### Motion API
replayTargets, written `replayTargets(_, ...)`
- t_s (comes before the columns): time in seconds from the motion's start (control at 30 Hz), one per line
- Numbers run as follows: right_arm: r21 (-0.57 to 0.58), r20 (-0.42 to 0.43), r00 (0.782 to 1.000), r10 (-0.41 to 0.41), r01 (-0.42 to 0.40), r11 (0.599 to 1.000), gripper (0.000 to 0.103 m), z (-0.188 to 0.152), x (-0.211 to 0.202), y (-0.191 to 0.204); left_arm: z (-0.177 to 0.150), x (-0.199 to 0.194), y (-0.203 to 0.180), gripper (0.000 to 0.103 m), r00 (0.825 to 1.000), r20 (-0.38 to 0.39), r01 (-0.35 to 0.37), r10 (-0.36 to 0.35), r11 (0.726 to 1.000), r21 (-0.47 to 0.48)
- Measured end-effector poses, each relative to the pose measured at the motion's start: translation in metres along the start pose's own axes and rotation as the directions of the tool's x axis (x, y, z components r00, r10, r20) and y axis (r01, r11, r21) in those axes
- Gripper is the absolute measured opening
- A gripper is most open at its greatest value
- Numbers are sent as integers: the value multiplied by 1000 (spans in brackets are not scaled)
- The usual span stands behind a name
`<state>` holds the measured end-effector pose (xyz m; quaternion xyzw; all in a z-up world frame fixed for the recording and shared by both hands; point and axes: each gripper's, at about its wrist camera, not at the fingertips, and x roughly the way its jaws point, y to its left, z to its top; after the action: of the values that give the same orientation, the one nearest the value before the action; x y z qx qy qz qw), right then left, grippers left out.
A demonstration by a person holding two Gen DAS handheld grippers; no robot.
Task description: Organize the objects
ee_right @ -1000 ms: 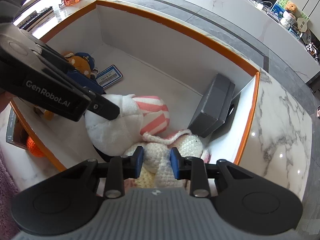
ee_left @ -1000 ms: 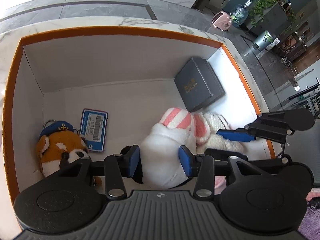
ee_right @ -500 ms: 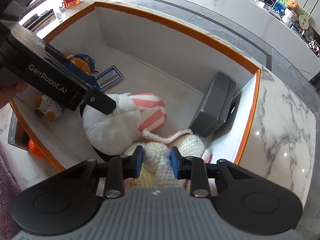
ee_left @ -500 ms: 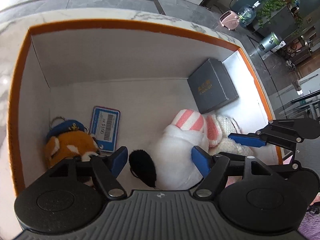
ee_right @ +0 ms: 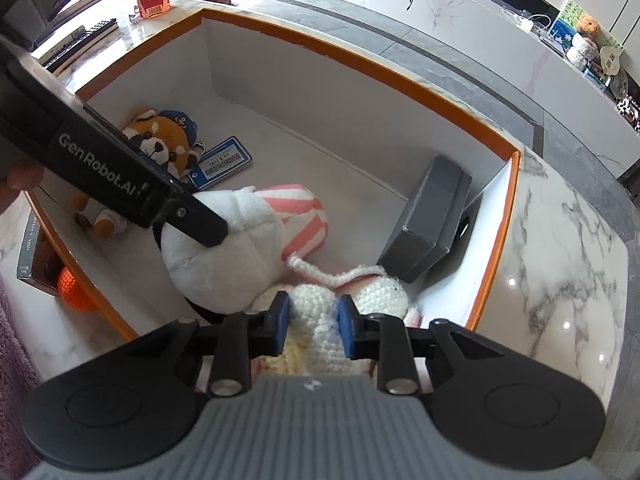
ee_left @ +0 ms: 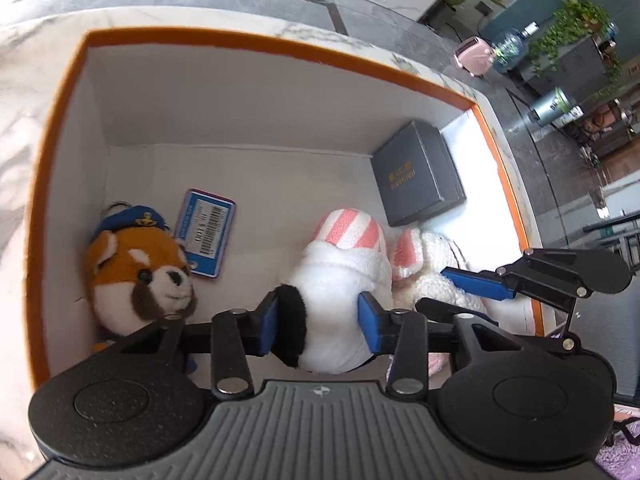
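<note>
An orange-rimmed white box (ee_left: 60, 128) (ee_right: 400, 80) holds the toys. My left gripper (ee_left: 320, 320) is shut on a white plush with a pink-striped hat and a black part (ee_left: 340, 280), also seen in the right wrist view (ee_right: 224, 256). My right gripper (ee_right: 312, 324) is shut on a cream crocheted bunny (ee_right: 360, 296) at the box's near right, beside the white plush (ee_left: 432, 264). A red panda plush with a blue cap (ee_left: 136, 268) (ee_right: 160, 144) lies at the left.
A blue barcode card (ee_left: 206, 232) (ee_right: 220, 160) lies by the panda. A dark grey box (ee_left: 416, 172) (ee_right: 432, 220) leans in the far right corner. An orange ball (ee_right: 74, 292) and a dark carton (ee_right: 30, 248) sit outside on the marble counter (ee_right: 560, 240).
My left gripper opened half a second ago, then closed again on the white plush, now gripping it with its black part. The right gripper stayed shut on the bunny.
</note>
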<state>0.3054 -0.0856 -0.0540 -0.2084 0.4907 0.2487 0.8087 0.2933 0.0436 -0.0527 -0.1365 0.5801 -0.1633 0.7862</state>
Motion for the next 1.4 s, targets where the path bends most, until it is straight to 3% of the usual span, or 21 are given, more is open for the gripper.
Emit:
replayTargets(0.1, -12, 20, 1000, 22, -22, 1000, 27, 2, -4, 2, 0, -14, -4, 6, 996, 43, -82, 81, 996, 18)
replayTargets(0.43, -83, 46, 997, 70, -66, 994, 26, 15, -2, 23, -5, -34, 1, 6, 995, 67, -78, 77, 997, 5)
replayTargets(0.57, -148, 85, 990, 109, -96, 984, 26, 18, -6, 34, -10, -53, 6, 6, 995, 90, -50, 52, 998, -24)
replayTargets(0.8, -290, 114, 979, 169, -130, 948, 26, 29, -4, 51, -18, -58, 7, 6, 995, 79, -60, 61, 998, -17)
replayTargets(1.03, -143, 31, 969, 243, -237, 961, 27, 37, 19, 29, -20, -41, 0, 6, 996, 69, -49, 49, 999, 0)
replayTargets(1.27, -107, 21, 971, 237, -234, 966, 35, 39, 18, 31, -23, -46, -8, 15, 994, 89, -63, 60, 997, 35)
replayTargets(1.4, -70, 59, 970, 237, -232, 970, 45, 32, 3, 27, -30, -54, -8, 34, 989, 129, -77, 71, 996, 43)
